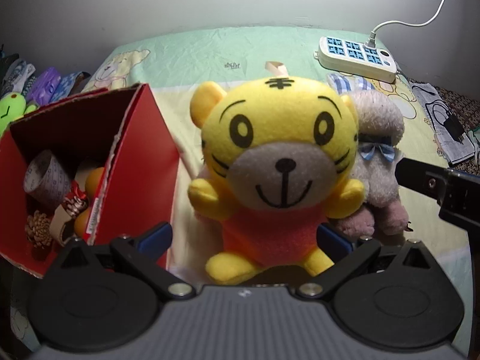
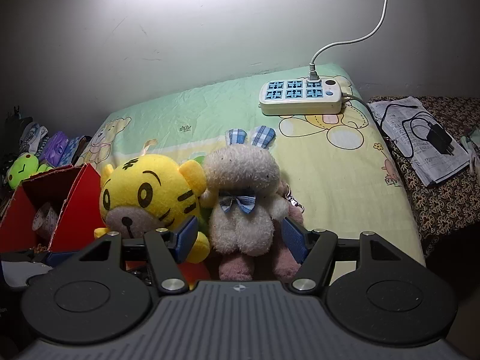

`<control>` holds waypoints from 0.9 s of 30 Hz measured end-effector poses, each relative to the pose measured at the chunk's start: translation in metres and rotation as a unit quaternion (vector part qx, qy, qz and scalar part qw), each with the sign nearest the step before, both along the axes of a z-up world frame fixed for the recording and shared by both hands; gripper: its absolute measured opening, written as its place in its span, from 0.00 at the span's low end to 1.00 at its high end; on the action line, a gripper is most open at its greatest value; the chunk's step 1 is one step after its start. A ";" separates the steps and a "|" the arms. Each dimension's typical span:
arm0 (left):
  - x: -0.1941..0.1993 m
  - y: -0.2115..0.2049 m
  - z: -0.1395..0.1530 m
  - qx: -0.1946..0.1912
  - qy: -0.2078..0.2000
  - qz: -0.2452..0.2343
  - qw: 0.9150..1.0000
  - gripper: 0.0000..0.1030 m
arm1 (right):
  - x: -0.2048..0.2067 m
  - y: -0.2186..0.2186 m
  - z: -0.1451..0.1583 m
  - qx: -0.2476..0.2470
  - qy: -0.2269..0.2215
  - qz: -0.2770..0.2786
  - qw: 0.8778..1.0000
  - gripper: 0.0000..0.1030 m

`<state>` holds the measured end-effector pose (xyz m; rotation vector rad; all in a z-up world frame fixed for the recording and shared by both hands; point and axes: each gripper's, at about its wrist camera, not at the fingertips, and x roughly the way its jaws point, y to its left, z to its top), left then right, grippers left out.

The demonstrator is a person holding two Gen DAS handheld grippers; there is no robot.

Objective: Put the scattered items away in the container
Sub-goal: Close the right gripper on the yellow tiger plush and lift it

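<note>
A yellow tiger plush [image 1: 279, 162] in a red shirt sits upright between the blue pads of my left gripper [image 1: 243, 240]; the jaws stand wide on either side of its body, open. A cream rabbit plush [image 2: 243, 201] with a blue bow sits right of the tiger [image 2: 150, 195], between the pads of my open right gripper [image 2: 240, 237]. It also shows in the left wrist view [image 1: 378, 162]. A red cardboard box [image 1: 135, 162] stands at the left, holding a tape roll, a pine cone and orange items. It shows in the right wrist view too [image 2: 75, 198].
A white power strip [image 2: 300, 97] with a cable lies at the far right of the green-yellow bed sheet [image 2: 330, 180]. Papers and a black charger [image 2: 432, 141] lie on a patterned cloth to the right. A green plush [image 2: 22, 172] and clutter sit at the far left.
</note>
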<state>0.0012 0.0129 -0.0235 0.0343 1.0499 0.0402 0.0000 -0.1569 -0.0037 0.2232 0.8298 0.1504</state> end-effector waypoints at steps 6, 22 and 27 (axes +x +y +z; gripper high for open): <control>0.002 -0.004 -0.005 -0.006 0.004 -0.009 1.000 0.99 | -0.002 0.001 -0.007 0.010 0.015 0.003 1.000 0.57; 0.007 -0.003 -0.003 -0.022 0.012 -0.011 1.000 0.99 | 0.001 0.003 -0.004 0.038 0.002 0.017 0.999 0.55; 0.009 -0.006 -0.002 -0.019 0.009 -0.013 1.000 0.99 | 0.002 0.004 -0.007 0.038 0.004 0.020 0.999 0.55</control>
